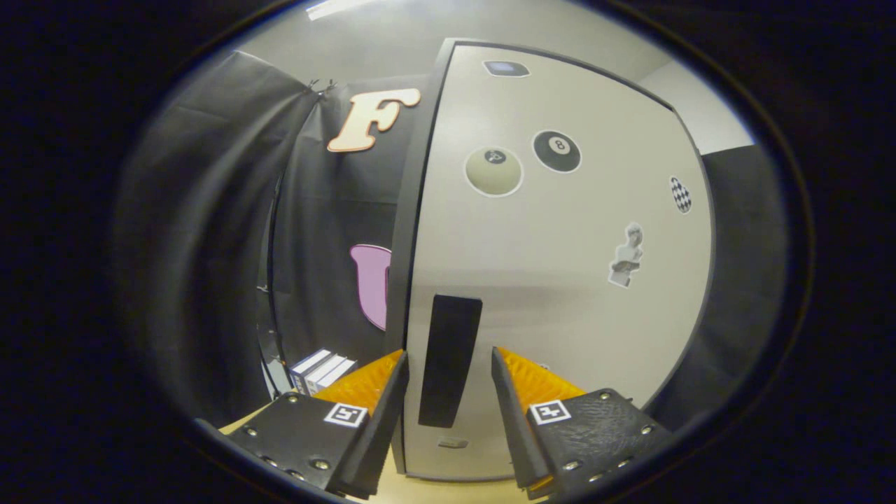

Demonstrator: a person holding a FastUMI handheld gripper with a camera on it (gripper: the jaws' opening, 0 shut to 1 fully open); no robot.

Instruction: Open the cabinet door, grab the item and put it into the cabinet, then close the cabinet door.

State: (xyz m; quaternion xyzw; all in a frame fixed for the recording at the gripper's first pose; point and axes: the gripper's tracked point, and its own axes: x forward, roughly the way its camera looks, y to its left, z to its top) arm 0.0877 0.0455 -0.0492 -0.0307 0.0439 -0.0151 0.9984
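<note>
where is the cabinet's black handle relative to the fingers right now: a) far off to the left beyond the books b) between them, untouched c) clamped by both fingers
b: the black handle on the closed cabinet door stands in the gap of the open gripper, with space showing on each side, so neither finger presses on it.

gripper (448,364) held level and pointed forward, fingers (381,409) spread wide apart, nothing clamped between them, a dark upright handle (449,360) framed in the gap just ahead
</note>
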